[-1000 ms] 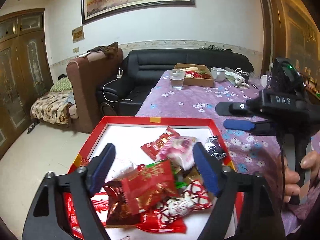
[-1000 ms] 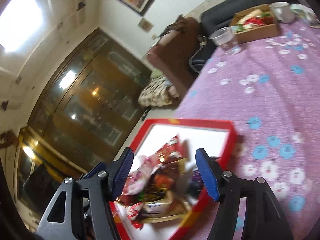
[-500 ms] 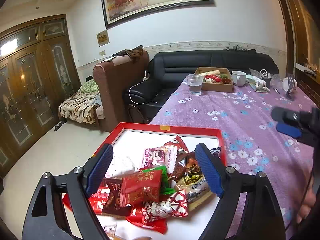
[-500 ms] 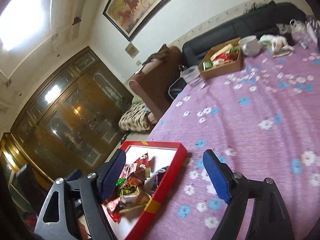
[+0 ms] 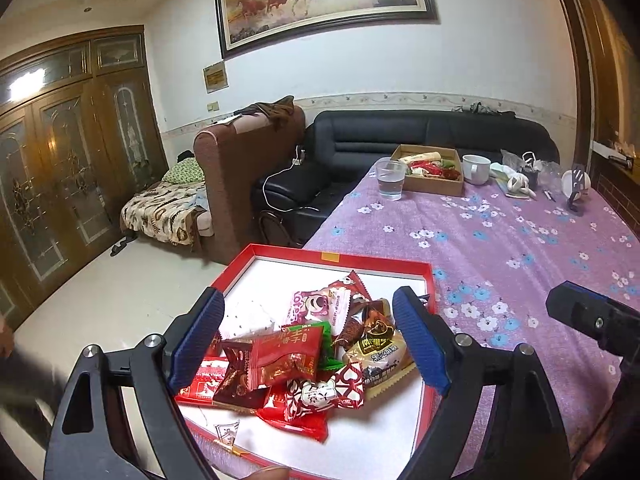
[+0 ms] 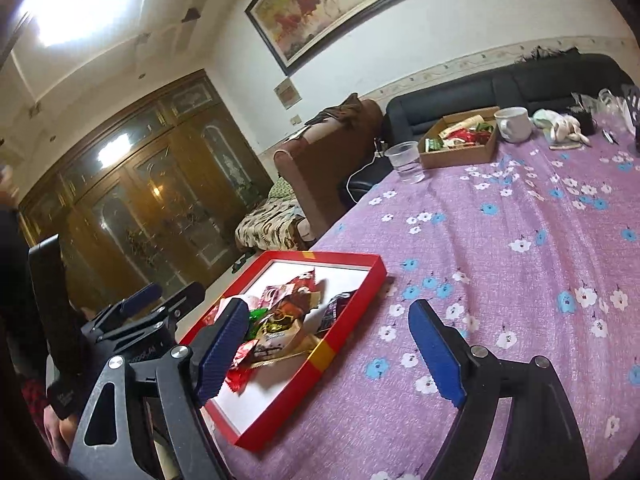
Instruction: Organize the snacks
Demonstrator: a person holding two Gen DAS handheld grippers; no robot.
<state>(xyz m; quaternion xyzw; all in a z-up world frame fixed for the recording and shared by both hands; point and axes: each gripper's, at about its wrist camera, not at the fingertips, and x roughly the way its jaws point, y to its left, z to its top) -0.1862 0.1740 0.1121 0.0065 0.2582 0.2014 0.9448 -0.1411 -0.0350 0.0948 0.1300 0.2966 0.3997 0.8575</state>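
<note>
Left tongs (image 5: 308, 344): released, empty, hanging over heaped snacks (image 5: 296, 352) in the red tray (image 5: 430, 280) at the bench (image 5: 520, 248) corner. Right tongs (image 6: 332, 352): jaws opening, nothing between, straddling the tray's near wall above the purple cloth. Hazard, as judged: tray overhangs the bench edge; a downward press could tip it floorward.

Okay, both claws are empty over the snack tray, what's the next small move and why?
Probably lower the left claw onto the red packet topping the pile in the red tray and close on it. The left claw is open with nothing held, the packet sits between its fingers, while the right claw, jaws opening and empty, is off beside the tray.
</note>
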